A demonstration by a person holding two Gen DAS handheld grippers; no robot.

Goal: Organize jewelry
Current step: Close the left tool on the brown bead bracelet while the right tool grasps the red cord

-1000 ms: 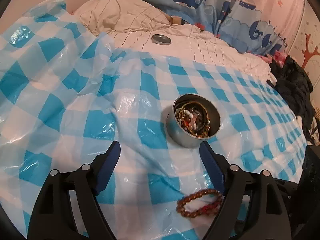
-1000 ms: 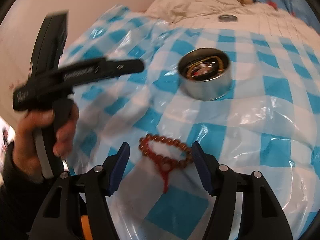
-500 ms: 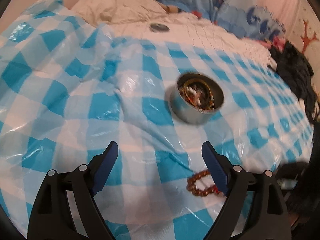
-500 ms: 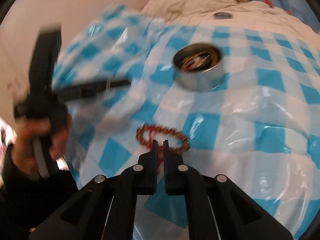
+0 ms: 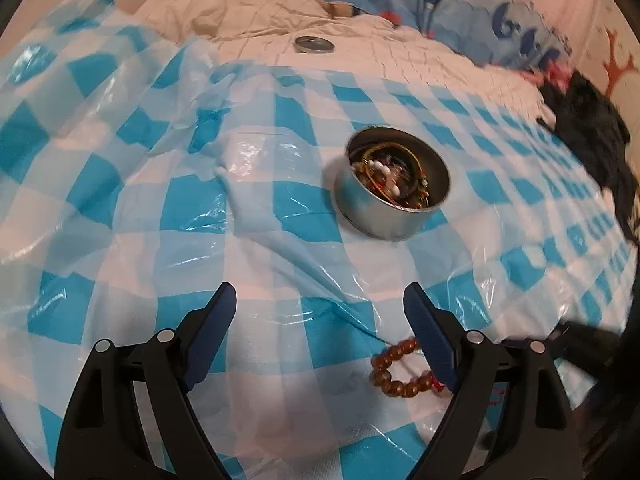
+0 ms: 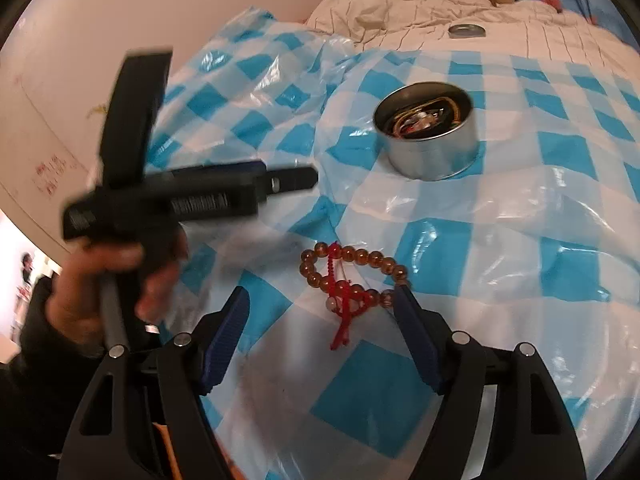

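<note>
Brown bead bracelet (image 6: 352, 276) with a red knotted tassel, lying flat on the blue-and-white checked plastic sheet (image 6: 500, 240), near the front edge of the spread. Framed by the right gripper (image 6: 322, 306): jaws opening, blue pads well apart, tassel and nearer beads between them, the right-side pad just at the bracelet's end beads, whether touching or not unclear; nothing pinched. In the left wrist view, same bracelet (image 5: 394, 372) low and to the right, partly hidden behind the right-side finger (image 5: 430, 340) of the left gripper (image 5: 318, 306). Left gripper spread wide, holding nothing, only bare sheet between its pads. Further back on the sheet, a round silver tin (image 6: 430, 136), lid off, upright, filled with tangled jewelry: gold-coloured loops, white beads, dark strands; well apart from the bracelet. Seen again in the left wrist view as the tin (image 5: 394, 188) beyond the open fingers. Past the sheet's far edge, a flat round metal lid (image 5: 314, 45) resting on cream quilted bedding (image 5: 400, 52). Behind that, a blue whale-print fabric (image 5: 500, 8). At the right edge, a heap of dark clothing (image 5: 596, 140). In the right wrist view, on the left, blurred, the person's left hand (image 6: 100, 288) around the handle of the other black gripper tool.
</note>
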